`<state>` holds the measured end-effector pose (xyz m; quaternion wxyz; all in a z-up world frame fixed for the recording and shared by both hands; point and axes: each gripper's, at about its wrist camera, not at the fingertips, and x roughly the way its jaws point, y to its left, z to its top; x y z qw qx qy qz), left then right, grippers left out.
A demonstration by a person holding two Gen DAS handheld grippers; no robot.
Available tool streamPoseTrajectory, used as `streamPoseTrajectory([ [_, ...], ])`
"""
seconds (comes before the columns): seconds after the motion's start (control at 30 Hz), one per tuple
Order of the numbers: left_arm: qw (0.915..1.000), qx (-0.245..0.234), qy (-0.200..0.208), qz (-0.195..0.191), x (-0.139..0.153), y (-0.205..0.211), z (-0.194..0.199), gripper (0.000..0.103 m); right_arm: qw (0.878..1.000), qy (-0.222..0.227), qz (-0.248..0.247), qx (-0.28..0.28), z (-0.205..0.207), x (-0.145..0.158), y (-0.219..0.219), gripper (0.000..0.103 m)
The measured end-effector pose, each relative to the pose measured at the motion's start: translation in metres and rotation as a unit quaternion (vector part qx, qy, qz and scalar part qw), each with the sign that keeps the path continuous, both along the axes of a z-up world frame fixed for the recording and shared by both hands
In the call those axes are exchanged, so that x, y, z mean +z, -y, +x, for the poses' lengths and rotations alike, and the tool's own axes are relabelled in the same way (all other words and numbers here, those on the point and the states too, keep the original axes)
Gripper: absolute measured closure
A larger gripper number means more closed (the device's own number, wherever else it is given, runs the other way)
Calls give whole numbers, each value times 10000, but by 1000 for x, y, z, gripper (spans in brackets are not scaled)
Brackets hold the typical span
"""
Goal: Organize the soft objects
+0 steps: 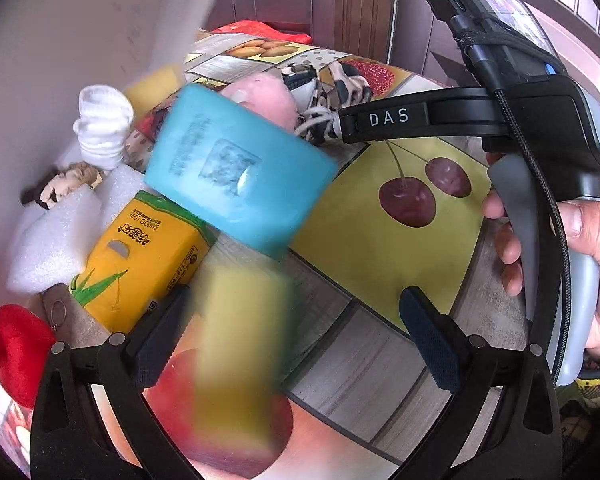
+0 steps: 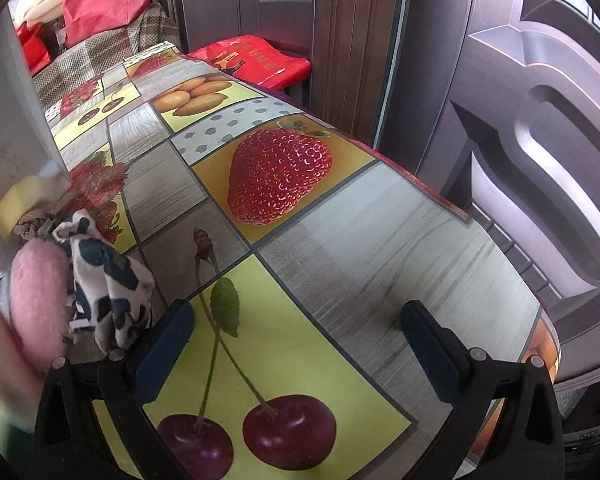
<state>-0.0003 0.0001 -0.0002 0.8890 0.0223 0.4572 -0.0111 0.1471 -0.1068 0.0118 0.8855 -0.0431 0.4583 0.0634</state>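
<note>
Soft stuff is all bunched along the wall side of the surface (image 2: 380,240), which looks like the point of the job: get the squishy things into one pile and leave the rest of the fruit-print cloth bare. The left gripper (image 1: 296,332) has its jaws spread wide with nothing clamped, and a blurry yellow sponge (image 1: 236,352) sits right in front of them, smeared by motion, so whether it's touching a pad or already loose can't be told. A blue sponge (image 1: 240,172) is just beyond it, tilted and also blurred, overlapping the yellow tissue pack (image 1: 140,256) that lies flat against the white foam sheet (image 1: 56,236). Rolled white socks (image 1: 102,126) and a pink plush (image 1: 264,100) are further back in the same heap, with a cow-print cloth (image 2: 104,280) at the pile's outer edge. The right gripper (image 2: 296,336) is open too, empty, parked over the cherry print well clear of the pile, probably staying out of the way while the left one works. A hand (image 1: 588,256) holds its handle.
</note>
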Motion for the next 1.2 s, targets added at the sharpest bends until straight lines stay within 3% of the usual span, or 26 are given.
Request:
streamPoseTrajectory([
  [1.2,10000,0,-1,1,1,-1,0,0,10000,-3,1,18,1,0,-2,0],
])
